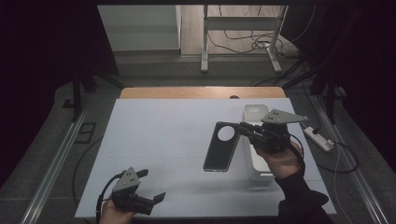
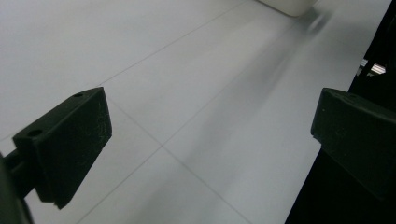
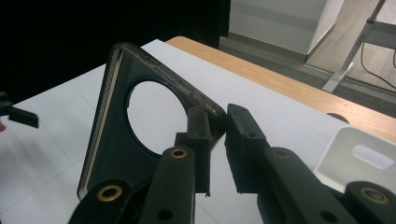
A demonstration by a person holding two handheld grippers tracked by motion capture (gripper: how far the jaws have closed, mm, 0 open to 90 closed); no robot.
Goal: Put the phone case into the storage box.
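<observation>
While my right gripper (image 1: 243, 129) pinches the dark phone case (image 1: 222, 147) by its upper corner, next to the round camera cut-out, the case hangs clear of the white table (image 1: 159, 140) with its long axis running steeply downward and a little toward me, its lower end the nearest part to the surface. In the right gripper view the two black jaws stand close together with the case's (image 3: 116, 140) rim caught between them, so the grip is on a thin edge rather than across the body, and I judge it could swivel there if I move sharply. The white bin (image 1: 256, 140) sits just beside and partly under my right hand (image 1: 280, 161), its open top behind the case, so the case lies to the left of the bin, between it and the middle of the table. My left gripper (image 1: 152, 185) rests low near the front edge of the table, well apart from the case, jaws spread wide with nothing between them; the left gripper view confirms this, showing bare table (image 2: 187, 93) between the two pads and a corner of the bin (image 2: 289, 5) far off at the top. The relation that matters for whatever comes next is that the case dangles from the fingers downward and leftward, so lowering it would bring the bottom short edge down first, and the right hand is by far the nearer one to manage it; the left would have to cross most of the table to help.
</observation>
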